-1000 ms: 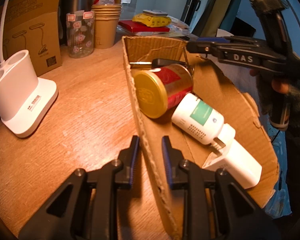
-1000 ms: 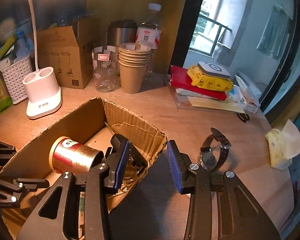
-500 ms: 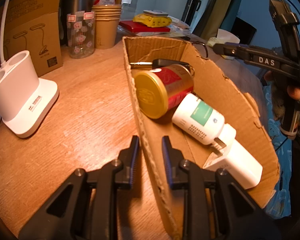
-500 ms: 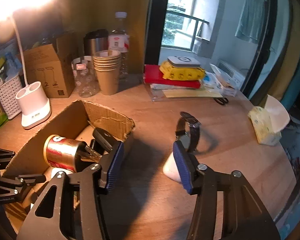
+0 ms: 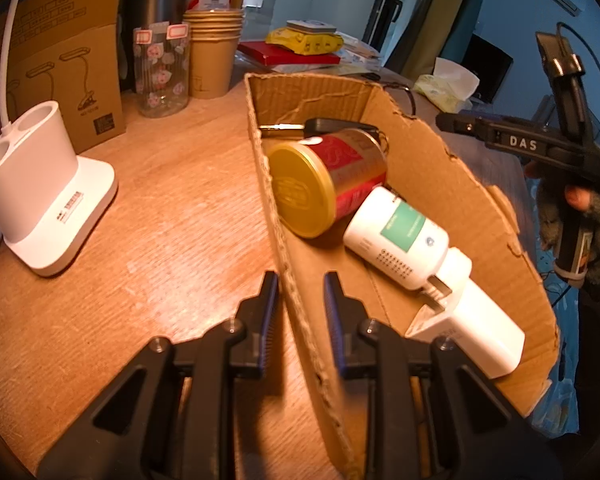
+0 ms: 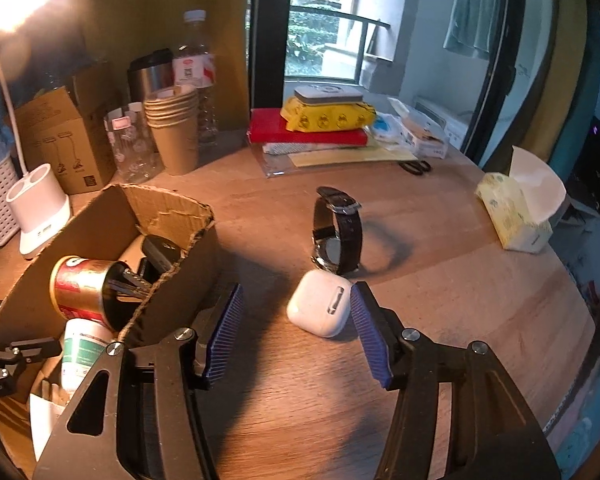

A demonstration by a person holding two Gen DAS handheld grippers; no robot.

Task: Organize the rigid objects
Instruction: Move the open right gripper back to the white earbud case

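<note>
My left gripper (image 5: 300,280) is shut on the near side wall of the open cardboard box (image 5: 420,168). Inside the box lie a gold-lidded red can (image 5: 328,180), a white bottle with a green label (image 5: 400,236), a white boxy device (image 5: 472,320) and a black-headed key (image 5: 332,125). On the table right of the box (image 6: 100,216), my right gripper (image 6: 296,288) has its jaws opening. A white earbud case (image 6: 320,308) lies between the fingertips, close to the right pad, not pressed. Just beyond it a black-strapped watch (image 6: 338,232) stands on edge.
At the back stand a white lamp base (image 6: 40,208), a brown carton (image 6: 60,140), a glass jar (image 6: 134,148), stacked paper cups (image 6: 176,132), a bottle (image 6: 194,76) and a red book under a yellow pack (image 6: 324,120). A tissue pack (image 6: 512,216) and scissors (image 6: 416,166) lie at the right.
My right gripper moved right, away from the box corner, to the earbud case, and its jaws widened. The left gripper and the box stayed still.
</note>
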